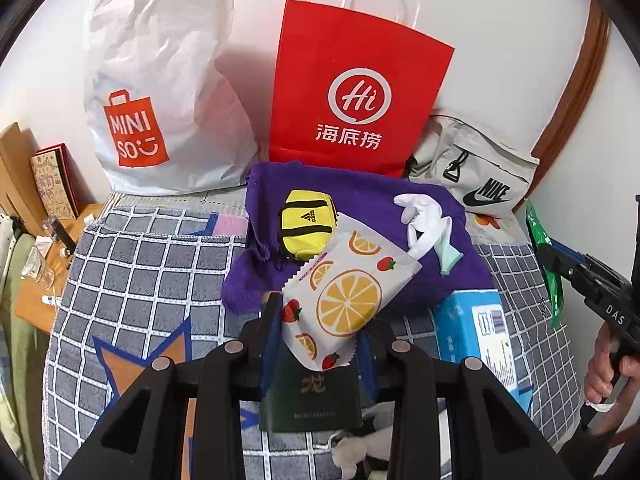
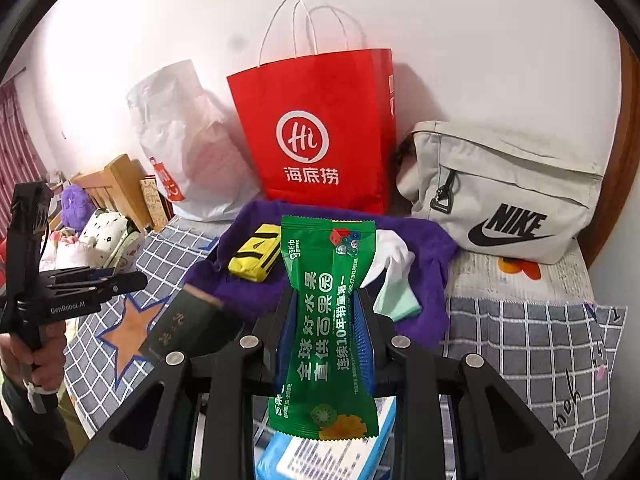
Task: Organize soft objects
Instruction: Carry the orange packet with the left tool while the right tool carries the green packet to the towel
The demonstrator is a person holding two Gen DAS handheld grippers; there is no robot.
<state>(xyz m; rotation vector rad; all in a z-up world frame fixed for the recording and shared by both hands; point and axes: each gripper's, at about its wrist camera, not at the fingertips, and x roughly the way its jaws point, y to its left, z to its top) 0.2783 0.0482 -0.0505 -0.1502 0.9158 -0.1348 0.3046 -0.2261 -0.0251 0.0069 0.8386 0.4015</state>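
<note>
Both packs lifted over the bed [image 1: 132,264]: left tool [image 1: 318,332] clenched on fruit-print pack [image 1: 344,292], right tool [image 2: 326,320] clenched on green pack [image 2: 328,320]; advise keeping the squeeze light, carrying level, setting down together beside purple towel [image 1: 360,188].

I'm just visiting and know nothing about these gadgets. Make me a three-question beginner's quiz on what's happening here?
1. True or false: the left gripper holds the orange-print packet.
2. What does the right gripper hold? A) a yellow pouch B) a green snack packet C) a sock
3. Fill in: the yellow pouch lies on a ____ towel.

Key:
1. True.
2. B, the green snack packet.
3. Purple; the purple towel lies before the red paper bag.
</note>
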